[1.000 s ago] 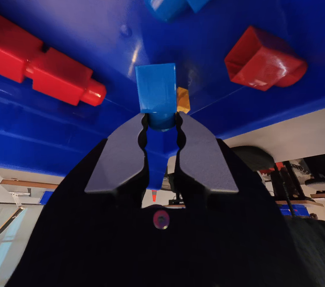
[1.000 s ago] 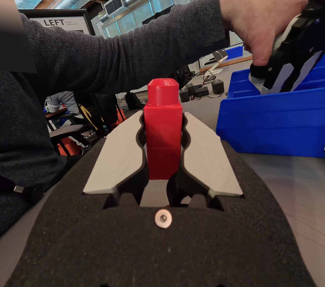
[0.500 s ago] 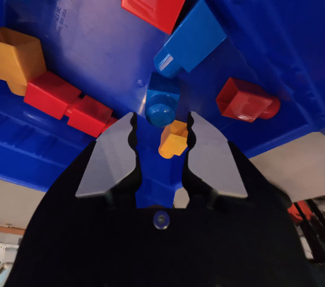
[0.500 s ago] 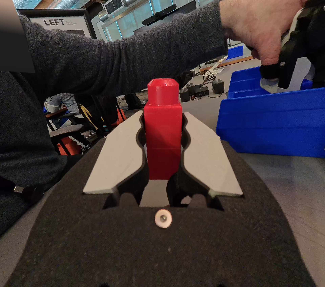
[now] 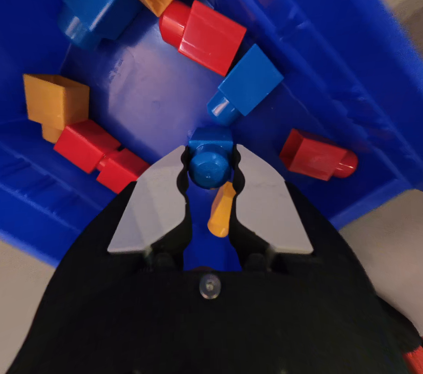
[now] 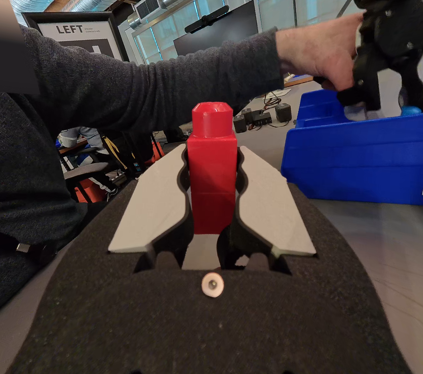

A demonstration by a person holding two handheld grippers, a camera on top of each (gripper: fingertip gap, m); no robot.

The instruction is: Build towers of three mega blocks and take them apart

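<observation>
Reaching down into the deep blue plastic bin (image 5: 146, 97), the left hand-held gripper (image 5: 209, 157) has its grey fingers drawn in against a small blue plastic mega block (image 5: 209, 162), stud pointing up at the camera. Contact on both sides looks likely, though I can't say the squeeze is firm. Just beside that block, nearer the camera, lies a small orange plastic block (image 5: 220, 209), partly between the fingers. A second blue block (image 5: 248, 83) touches the gripped one on its far side, and red blocks (image 5: 206, 35) lie scattered farther off.

Over on the grey desk (image 6: 377, 237), beside the bin (image 6: 354, 157), the right hand-held gripper (image 6: 211, 179) is clamped on a stack of two red mega blocks (image 6: 211, 177), upright, stud on top.

Now the risks: lifting could drag the orange block along, wedged against a finger. The rounded stud offers little purchase, so the blue block may twist or slip free. And a tilted block won't seat on the red stud.
</observation>
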